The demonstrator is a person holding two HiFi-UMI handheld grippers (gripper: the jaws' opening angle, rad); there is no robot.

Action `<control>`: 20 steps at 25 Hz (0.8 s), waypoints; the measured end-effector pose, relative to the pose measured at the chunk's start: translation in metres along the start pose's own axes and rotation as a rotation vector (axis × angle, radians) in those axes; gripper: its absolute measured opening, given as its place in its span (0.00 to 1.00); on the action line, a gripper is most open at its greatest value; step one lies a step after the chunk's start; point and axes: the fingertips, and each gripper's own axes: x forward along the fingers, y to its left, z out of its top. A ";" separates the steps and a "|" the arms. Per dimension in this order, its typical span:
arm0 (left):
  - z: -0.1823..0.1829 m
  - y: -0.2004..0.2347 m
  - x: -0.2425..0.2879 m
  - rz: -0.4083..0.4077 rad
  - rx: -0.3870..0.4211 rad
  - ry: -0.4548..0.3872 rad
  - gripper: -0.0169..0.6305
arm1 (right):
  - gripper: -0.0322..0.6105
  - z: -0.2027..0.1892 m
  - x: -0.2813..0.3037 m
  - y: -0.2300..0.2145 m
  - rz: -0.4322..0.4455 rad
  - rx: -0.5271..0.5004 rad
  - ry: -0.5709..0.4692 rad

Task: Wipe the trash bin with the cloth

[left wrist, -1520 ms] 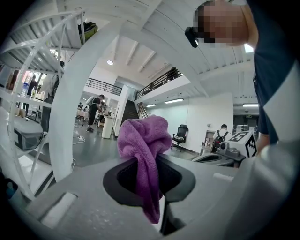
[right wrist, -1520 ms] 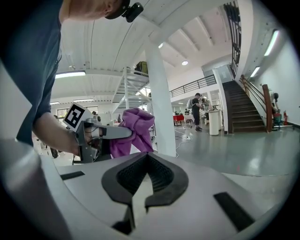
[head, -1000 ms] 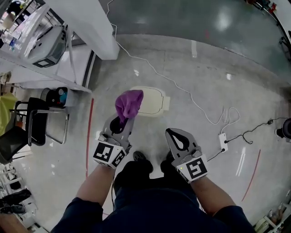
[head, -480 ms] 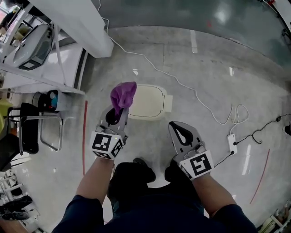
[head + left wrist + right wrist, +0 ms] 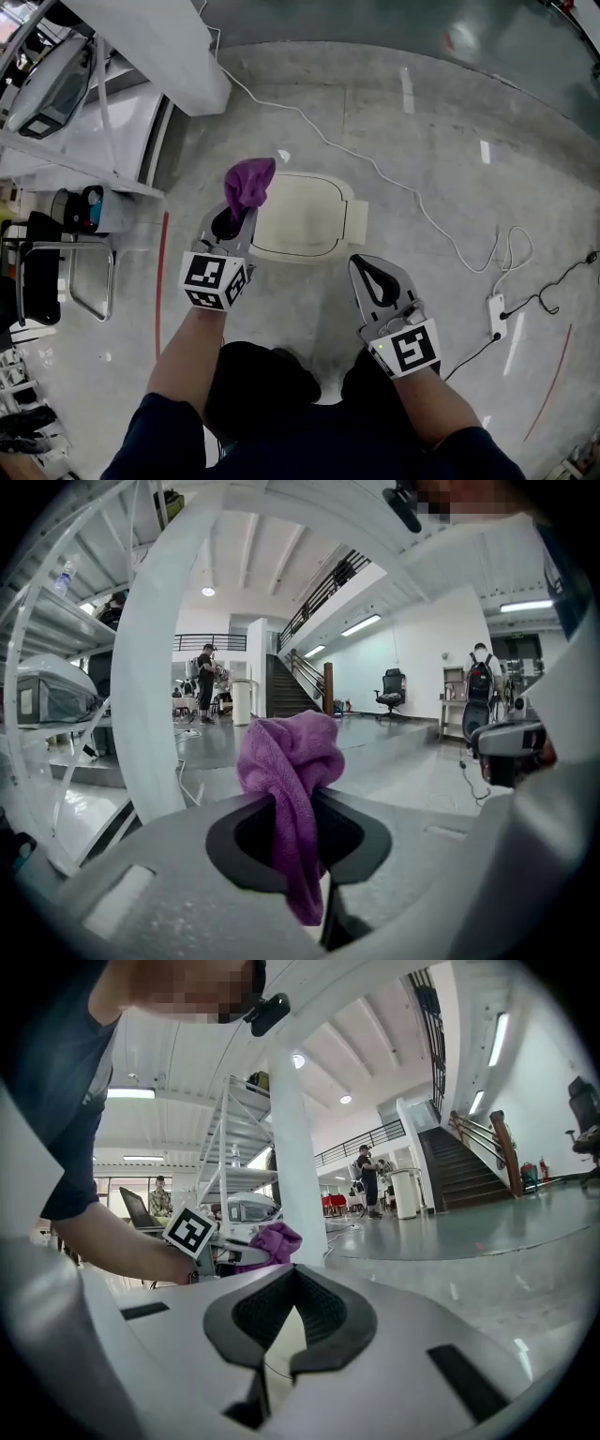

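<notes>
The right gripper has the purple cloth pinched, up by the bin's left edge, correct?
No. The left gripper has the purple cloth pinched, its jaws closed on it in the left gripper view. The cloth is indeed up by the bin's left edge.

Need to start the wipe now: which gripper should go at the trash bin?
Left. The left gripper has its jaws shut on the purple cloth, right at the left edge of the trash bin. The right gripper is shut, empty, and short of the bin.
</notes>
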 end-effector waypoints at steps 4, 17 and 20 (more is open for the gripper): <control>-0.039 0.016 0.027 0.012 0.041 0.061 0.11 | 0.06 -0.026 0.007 -0.001 0.009 -0.016 -0.048; -0.113 0.010 0.105 -0.012 0.183 0.358 0.11 | 0.06 -0.040 -0.008 -0.021 0.020 -0.021 -0.163; -0.109 -0.018 0.116 -0.065 0.215 0.381 0.11 | 0.06 -0.034 -0.015 -0.025 0.022 -0.021 -0.192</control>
